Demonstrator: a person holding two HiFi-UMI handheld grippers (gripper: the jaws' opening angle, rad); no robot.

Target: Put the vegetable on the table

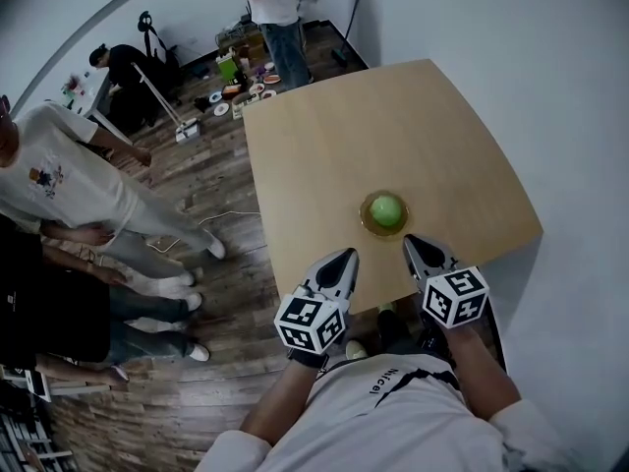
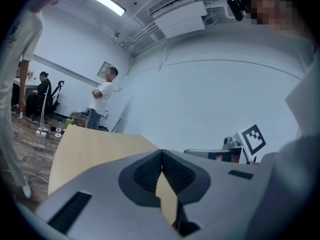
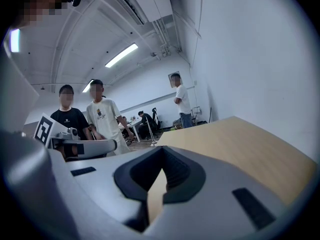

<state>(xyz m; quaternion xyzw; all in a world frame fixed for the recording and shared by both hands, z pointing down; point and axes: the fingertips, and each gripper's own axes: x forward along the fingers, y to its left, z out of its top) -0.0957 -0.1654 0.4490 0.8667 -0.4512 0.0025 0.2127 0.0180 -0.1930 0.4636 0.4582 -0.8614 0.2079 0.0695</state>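
Bystanders are over on my far left, one in a white T-shirt [image 1: 49, 180] standing on the wood floor [image 1: 197, 165], well away from the tabletop [image 1: 373, 126].

Next along is my left gripper [image 1: 348, 255]. It pokes over the near edge of the tabletop, and its own view shows the jaws clenched tip to tip with nothing in them [image 2: 161, 152], just bare tabletop past them.

A bit to the right of that, the vegetable [image 1: 386, 210], round and green, sits in a small olive dish [image 1: 365, 215]. The dish is on the tabletop near the front edge.

Then comes my right gripper [image 1: 411, 241], nose just beside the near rim of the dish but not touching the vegetable as far as I can see. Its jaws are clenched too and hold nothing [image 3: 161, 148]. So the veg is ahead of both grippers, closer to the right one.
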